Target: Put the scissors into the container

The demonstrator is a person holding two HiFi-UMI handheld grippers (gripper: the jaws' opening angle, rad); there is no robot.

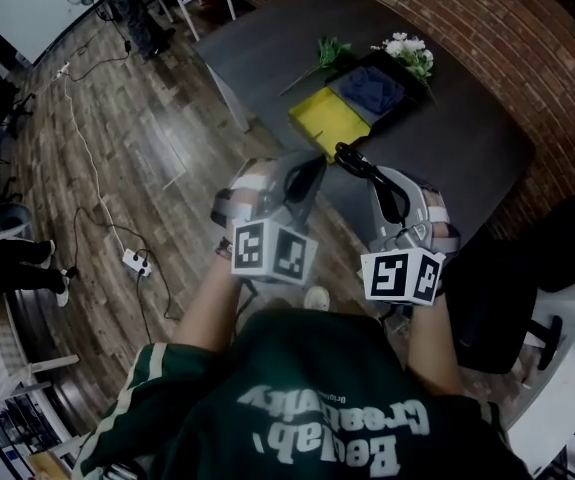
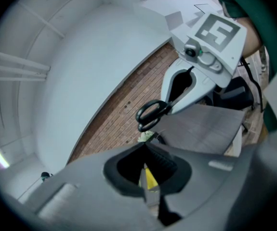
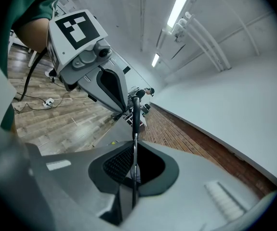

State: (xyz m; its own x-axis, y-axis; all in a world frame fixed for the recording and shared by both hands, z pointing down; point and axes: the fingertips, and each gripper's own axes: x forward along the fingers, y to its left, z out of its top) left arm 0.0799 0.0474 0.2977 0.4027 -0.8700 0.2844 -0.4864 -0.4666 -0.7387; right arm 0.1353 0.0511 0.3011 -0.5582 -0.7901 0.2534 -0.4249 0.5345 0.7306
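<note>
The black-handled scissors (image 1: pixel 355 160) stick out of my right gripper (image 1: pixel 375 176), which is shut on their blades, handles pointing away from me. In the right gripper view the scissors (image 3: pixel 135 119) rise edge-on from between the jaws of the right gripper (image 3: pixel 134 148). My left gripper (image 1: pixel 312 165) hovers beside it, jaws together with nothing in them. From the left gripper view the scissors' handles (image 2: pixel 152 113) hang just ahead of the left gripper (image 2: pixel 145 149). A yellow container (image 1: pixel 327 120) lies on the dark table (image 1: pixel 467 138), just beyond both grippers.
Behind the yellow container stands a black tray with a blue cloth (image 1: pixel 372 90). White flowers (image 1: pixel 407 53) and a green sprig (image 1: pixel 332 53) lie near it. A black chair (image 1: pixel 527 268) is at the right. Cables and a power strip (image 1: pixel 132 261) lie on the wood floor.
</note>
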